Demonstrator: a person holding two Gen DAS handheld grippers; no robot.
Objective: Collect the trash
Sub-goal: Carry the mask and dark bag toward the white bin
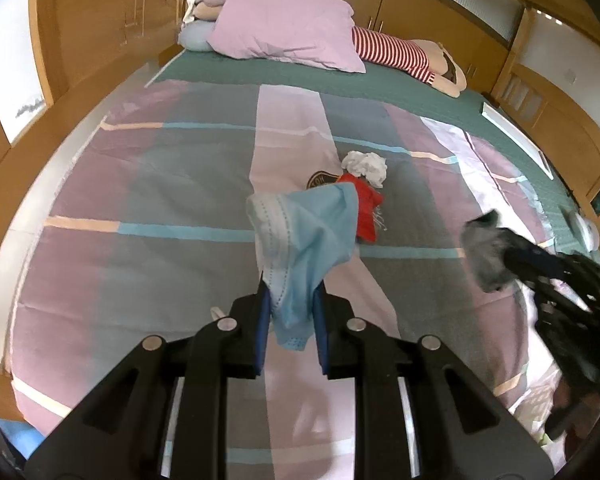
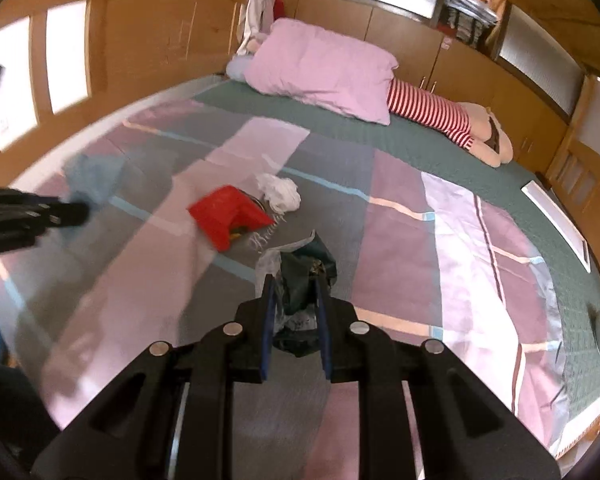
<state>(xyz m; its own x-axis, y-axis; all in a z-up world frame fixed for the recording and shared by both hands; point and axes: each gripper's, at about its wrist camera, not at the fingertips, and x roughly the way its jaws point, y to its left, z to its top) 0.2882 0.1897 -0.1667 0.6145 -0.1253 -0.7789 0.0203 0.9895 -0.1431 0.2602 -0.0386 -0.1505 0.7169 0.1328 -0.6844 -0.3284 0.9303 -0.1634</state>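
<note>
Bed w/ patchwork cover (image 1: 172, 184) is filling both views, lying beneath and ahead of both sets of jaws; pink pillow (image 1: 288, 32) and striped soft toy (image 1: 396, 54) are sitting far ahead, well apart from the work area.

Step in hand, by my reading: mid-collection, both tools loaded, two items still lying on the cover. Next move is likely calling for carrying both loads to a bin or bag; none is showing in either view, so its location can't be told. Release comes only after that.

Left gripper (image 1: 290, 320) is pointing forward over the bed, angled down a little, jaws clenched on a blue face mask (image 1: 304, 232) that is sticking up and forward out of the grip. Right gripper (image 2: 296, 312) is posing likewise, off to the left tool's right, jaws clamped on a crumpled dark wrapper (image 2: 306, 276) w/ clear film at its edge.

Remaining trash: red packet (image 2: 230, 216) is lying ahead and left of the right jaws; crumpled white tissue (image 2: 280, 190) is lying just beyond it, near or touching, can't tell which.
</note>
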